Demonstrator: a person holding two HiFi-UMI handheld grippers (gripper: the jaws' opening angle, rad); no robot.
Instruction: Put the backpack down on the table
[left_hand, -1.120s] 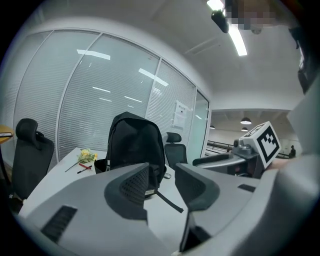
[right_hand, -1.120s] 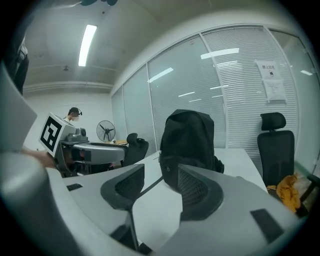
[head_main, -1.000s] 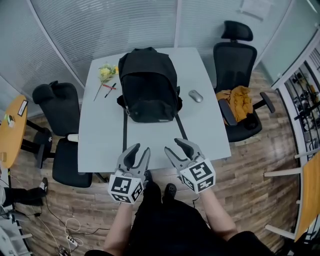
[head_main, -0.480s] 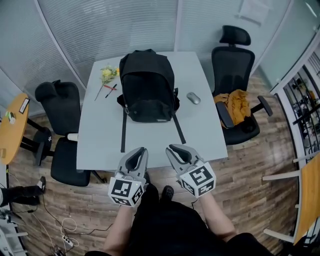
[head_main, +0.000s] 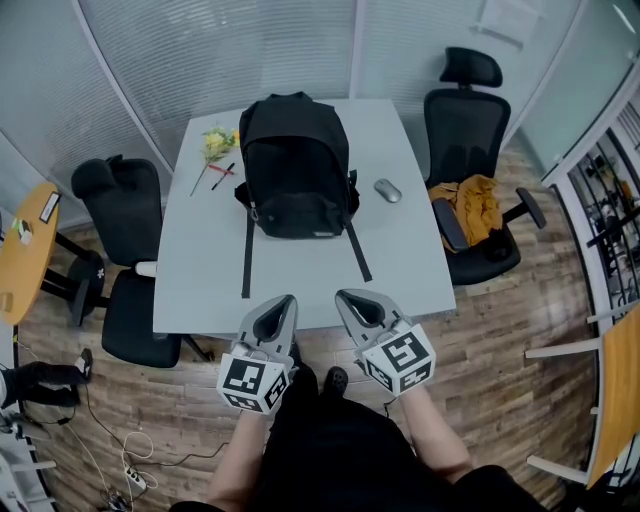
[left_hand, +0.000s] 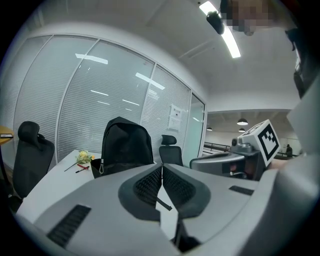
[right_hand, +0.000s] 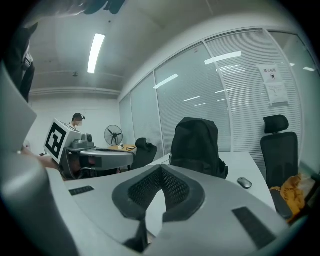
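Note:
The black backpack (head_main: 296, 165) stands upright on the pale table (head_main: 200, 270), its two straps trailing toward the near edge. It also shows in the left gripper view as the backpack (left_hand: 126, 145) and in the right gripper view as the backpack (right_hand: 196, 145). My left gripper (head_main: 283, 303) and right gripper (head_main: 345, 298) hover side by side at the table's near edge, well short of the bag. Both sets of jaws have just been closing and are shut with nothing between them, as seen on the left gripper (left_hand: 161, 167) and the right gripper (right_hand: 161, 170).
A grey mouse (head_main: 388, 190) lies right of the bag. A yellow flower (head_main: 214, 145) and a red pen (head_main: 220, 172) lie to its left. Black office chairs flank the table; the right chair (head_main: 470, 120) holds an orange cloth (head_main: 480, 205). Glass walls stand behind.
Both grippers' jaws went from open to shut with nothing in them. The backpack stayed put on the table.

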